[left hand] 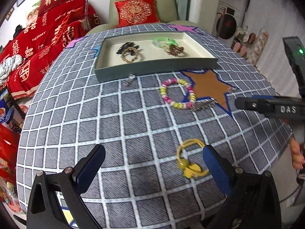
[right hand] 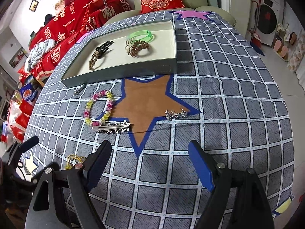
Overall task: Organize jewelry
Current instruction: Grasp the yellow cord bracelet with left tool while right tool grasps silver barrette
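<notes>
A grey tray (left hand: 152, 70) (right hand: 122, 75) holds a black claw clip, a brown braided band (right hand: 95, 60), a green bangle (right hand: 141, 35) and a brown coil tie (right hand: 140, 47). On the cloth lie a pink-yellow bead bracelet (left hand: 178, 93) (right hand: 98, 107), a silver star hair clip (right hand: 112, 127) (left hand: 204, 104), a small silver clip (right hand: 175, 114) and a silver charm (left hand: 129, 80) (right hand: 78, 90). A yellow hair tie (left hand: 188, 160) (right hand: 73, 161) lies just inside the right finger of my open left gripper (left hand: 154, 165). My right gripper (right hand: 150, 164) is open and empty.
The table carries a grey checked cloth with a brown star patch (right hand: 146, 103) and a pink star (right hand: 192, 14). A green armchair with a red cushion (left hand: 136, 11) stands behind. Red bedding (left hand: 47, 38) is on the left. The right gripper's body (left hand: 270, 106) reaches in from the right.
</notes>
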Tool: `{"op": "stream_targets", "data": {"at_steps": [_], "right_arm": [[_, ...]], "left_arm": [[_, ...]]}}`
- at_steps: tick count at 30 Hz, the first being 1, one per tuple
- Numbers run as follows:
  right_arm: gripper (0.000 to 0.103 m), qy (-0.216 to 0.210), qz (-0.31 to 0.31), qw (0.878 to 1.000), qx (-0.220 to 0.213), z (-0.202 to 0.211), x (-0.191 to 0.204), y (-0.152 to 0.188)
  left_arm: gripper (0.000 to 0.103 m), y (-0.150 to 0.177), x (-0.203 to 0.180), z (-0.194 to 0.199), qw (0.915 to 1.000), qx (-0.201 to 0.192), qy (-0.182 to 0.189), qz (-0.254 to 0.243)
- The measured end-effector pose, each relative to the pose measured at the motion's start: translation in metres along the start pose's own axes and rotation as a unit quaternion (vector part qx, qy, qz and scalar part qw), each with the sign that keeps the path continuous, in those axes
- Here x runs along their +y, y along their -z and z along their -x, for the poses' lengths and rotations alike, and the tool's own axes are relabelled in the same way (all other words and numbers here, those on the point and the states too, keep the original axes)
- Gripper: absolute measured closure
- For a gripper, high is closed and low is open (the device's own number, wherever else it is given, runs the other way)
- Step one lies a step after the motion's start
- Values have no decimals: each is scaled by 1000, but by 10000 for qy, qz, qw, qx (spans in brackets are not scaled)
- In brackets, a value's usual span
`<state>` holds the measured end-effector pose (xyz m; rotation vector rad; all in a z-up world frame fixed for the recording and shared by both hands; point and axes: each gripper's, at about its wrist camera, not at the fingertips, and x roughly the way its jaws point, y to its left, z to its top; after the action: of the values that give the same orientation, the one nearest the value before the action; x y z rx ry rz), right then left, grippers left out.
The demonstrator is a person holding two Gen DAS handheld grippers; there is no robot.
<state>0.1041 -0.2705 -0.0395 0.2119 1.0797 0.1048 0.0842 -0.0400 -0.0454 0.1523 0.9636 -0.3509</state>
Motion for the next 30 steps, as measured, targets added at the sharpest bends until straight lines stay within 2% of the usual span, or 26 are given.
{"op": "stream_targets", "data": {"at_steps": [4, 13, 14, 17, 20, 22, 25, 30], "right_arm": [[18, -134, 222, 9997, 24, -3, 7, -1], [18, -483, 1248, 9908, 217, -23, 41, -8], [18, -503, 1344, 9894, 229, -25, 44, -9], [20, -530, 1618, 9851, 253, -31, 52, -12], [26, -547, 1785, 9820, 295, -36, 56, -16], [34, -570, 1871, 9801, 334, -39, 59, -17], [44, -567, 2049, 9762, 416, -45, 65, -19], [46, -496, 2505, 9656, 495, -50, 78, -16]], "left_arm": [[0, 5, -10, 0, 9999, 20, 131, -50], [0, 13, -26, -6, 9997, 81, 180, -136], [8, 13, -27, -7, 9997, 88, 175, -141], [9, 14, -28, -14, 9996, 205, 153, -121], [9, 16, -31, -18, 9995, 237, 181, -122], [17, 17, -34, -19, 9993, 251, 185, -187], [18, 18, -38, -21, 9991, 291, 167, -259], [18, 19, -41, -20, 9990, 263, 121, -332]]}}
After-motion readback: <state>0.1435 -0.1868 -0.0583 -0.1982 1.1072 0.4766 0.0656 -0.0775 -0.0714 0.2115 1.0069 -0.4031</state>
